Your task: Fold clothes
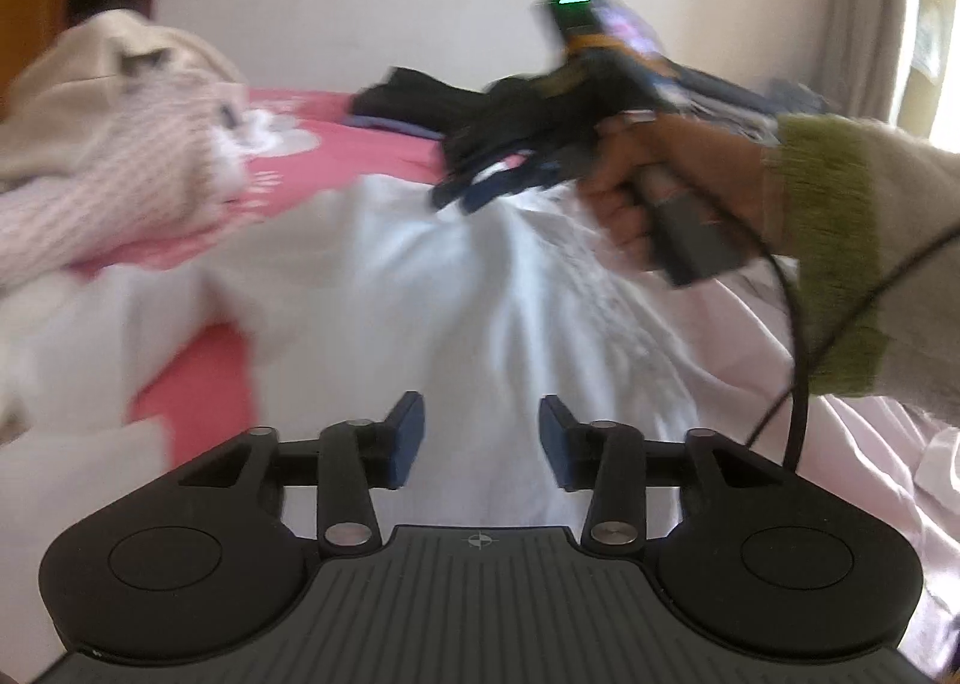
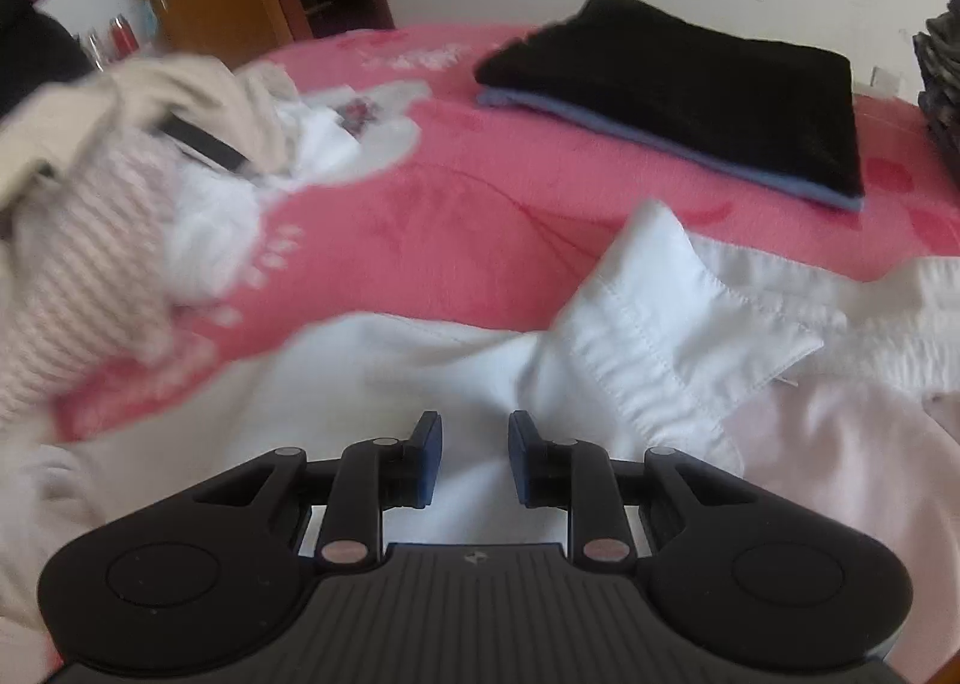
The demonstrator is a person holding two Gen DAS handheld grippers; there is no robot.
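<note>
On the pink bed (image 2: 456, 216) lies a white shirt (image 2: 420, 360) — light, limp, best pinched at its stiffer collar (image 2: 672, 318) — while left tongs (image 1: 482, 438) and right tongs (image 2: 475, 459) hover part-open, holding nothing.

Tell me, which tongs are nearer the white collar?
Right. The right tongs hover just short of the collar, which lies ahead and slightly to their right. The left tongs sit further back over the shirt body, behind the right ones.

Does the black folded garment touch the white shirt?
Apart. The right wrist view shows pink blanket between the black garment and the white shirt.
</note>
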